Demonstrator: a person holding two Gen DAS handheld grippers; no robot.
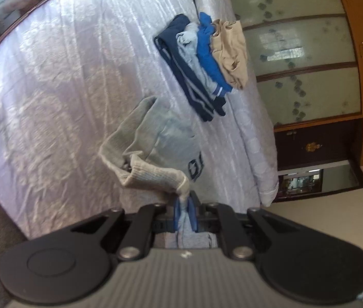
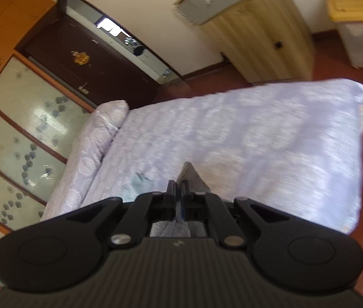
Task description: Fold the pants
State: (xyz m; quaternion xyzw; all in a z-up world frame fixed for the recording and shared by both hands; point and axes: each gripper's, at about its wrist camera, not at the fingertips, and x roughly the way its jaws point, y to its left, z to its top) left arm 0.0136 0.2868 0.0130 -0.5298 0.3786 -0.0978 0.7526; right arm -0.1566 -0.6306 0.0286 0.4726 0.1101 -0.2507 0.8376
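Observation:
Grey pants (image 1: 153, 143) with a ribbed cuff and dark lettering hang above the bed. My left gripper (image 1: 184, 200) is shut on the ribbed edge of the pants and holds them up. In the right wrist view my right gripper (image 2: 179, 188) is shut on another part of the grey pants (image 2: 190, 179), lifted over the bed. The cloth between the two grips is mostly hidden behind the gripper bodies.
A lilac bedsheet (image 1: 53, 89) covers the bed (image 2: 258, 141). A stack of folded clothes (image 1: 202, 64), navy, grey, blue and beige, lies near the far bed edge. A phone (image 1: 9, 12) lies on the sheet. A wardrobe (image 1: 309, 51), wooden cabinet (image 2: 258, 25) and bin (image 2: 361, 25) stand around.

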